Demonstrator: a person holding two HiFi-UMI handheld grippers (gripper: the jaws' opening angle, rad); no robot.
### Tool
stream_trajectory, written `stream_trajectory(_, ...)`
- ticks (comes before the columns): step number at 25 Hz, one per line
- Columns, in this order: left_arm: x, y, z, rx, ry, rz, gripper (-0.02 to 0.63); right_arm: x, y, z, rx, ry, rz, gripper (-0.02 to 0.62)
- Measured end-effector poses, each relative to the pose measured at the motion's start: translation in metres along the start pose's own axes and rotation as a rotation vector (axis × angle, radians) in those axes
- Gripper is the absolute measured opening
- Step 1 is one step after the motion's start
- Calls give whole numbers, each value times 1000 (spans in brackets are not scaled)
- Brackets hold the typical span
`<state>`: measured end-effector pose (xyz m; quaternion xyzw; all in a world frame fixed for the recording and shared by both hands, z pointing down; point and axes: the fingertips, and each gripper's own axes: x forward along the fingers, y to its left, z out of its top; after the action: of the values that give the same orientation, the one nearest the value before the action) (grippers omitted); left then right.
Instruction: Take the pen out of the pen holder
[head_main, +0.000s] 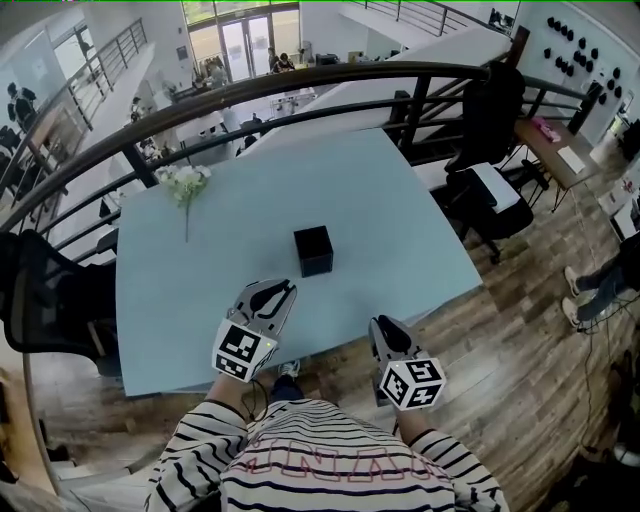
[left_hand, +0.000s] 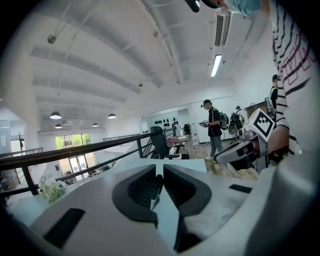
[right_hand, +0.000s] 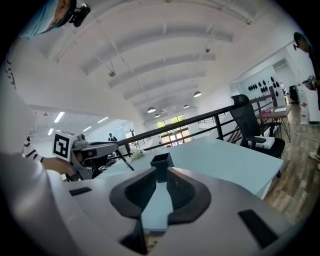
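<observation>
Spreading under both tools, the pale blue table (head_main: 390, 220) carries a spray of white flowers (head_main: 183, 183) at its far left and the black square pen holder (head_main: 313, 250) near its middle. Nothing rises above the holder's rim in the right gripper view.

The left gripper (head_main: 277, 292) is the nearer of the two. The holder stands just ahead of its tips and slightly to their right, apart from them. The right gripper (head_main: 386, 327) sits further back, at the near edge of the table, aimed at the holder. Its jaws stand narrowly apart with only bare tabletop showing between them, so it grips nothing.

The left jaws are clenched on the pen (left_hand: 156, 187), a thin dark stick pinched between the pads. The pen is therefore out of the holder and carried clear of the table. Its long axis runs across the jaws rather than along them. It is close to upright in the left gripper view, leaning a little, with a paler end lowest. In the right gripper view the same pen slants down from the left tips toward the tabletop, its lower end nearer the holder.

Judging from this, the extraction looks done, and any next move belongs to the left hand: carrying the pen away from the holder or laying it down, which means tipping that long axis flat
</observation>
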<state>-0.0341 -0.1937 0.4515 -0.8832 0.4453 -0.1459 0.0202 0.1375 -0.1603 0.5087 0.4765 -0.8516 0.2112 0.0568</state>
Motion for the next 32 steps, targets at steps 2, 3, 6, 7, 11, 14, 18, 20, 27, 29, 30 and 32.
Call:
stream_trajectory(2, -7, -2, -6, -12, 7, 16, 63, 0, 3, -3, -4, 11, 3, 72)
stream_trajectory(3, -11, -2, -9, -16, 8, 26, 63, 1, 6, -5, -6, 17, 7, 71)
stream_trajectory(6, -24, -5, -18, -28, 18, 56, 63, 2, 13, -12, -10, 35, 21, 66)
stream_trajectory(7, -28, -6, -22, -31, 23, 60, 63, 3, 16, -14, -11, 42, 26, 63)
stream_trajectory(11, -42, -11, -34, -54, 37, 81, 64, 7, 27, -25, -16, 68, 49, 55)
stream_trajectory(14, -52, -12, -43, -76, 45, 102, 63, 12, 38, -32, -22, 88, 72, 48)
stream_trajectory(18, -63, -10, -56, -114, 51, 125, 63, 16, 49, -45, -24, 118, 91, 38)
stream_trajectory(20, -68, -11, -61, -130, 55, 132, 63, 15, 52, -50, -26, 130, 91, 34)
stream_trajectory(27, -79, -12, -72, -153, 76, 139, 64, 12, 56, -55, -50, 137, 82, 28)
stream_trajectory(29, -79, -12, -75, -154, 81, 134, 63, 13, 55, -56, -48, 135, 78, 28)
stream_trajectory(30, -78, -12, -76, -153, 83, 131, 64, 14, 55, -57, -47, 136, 76, 28)
stream_trajectory(32, -77, -12, -77, -152, 85, 126, 63, 15, 54, -57, -45, 136, 73, 28)
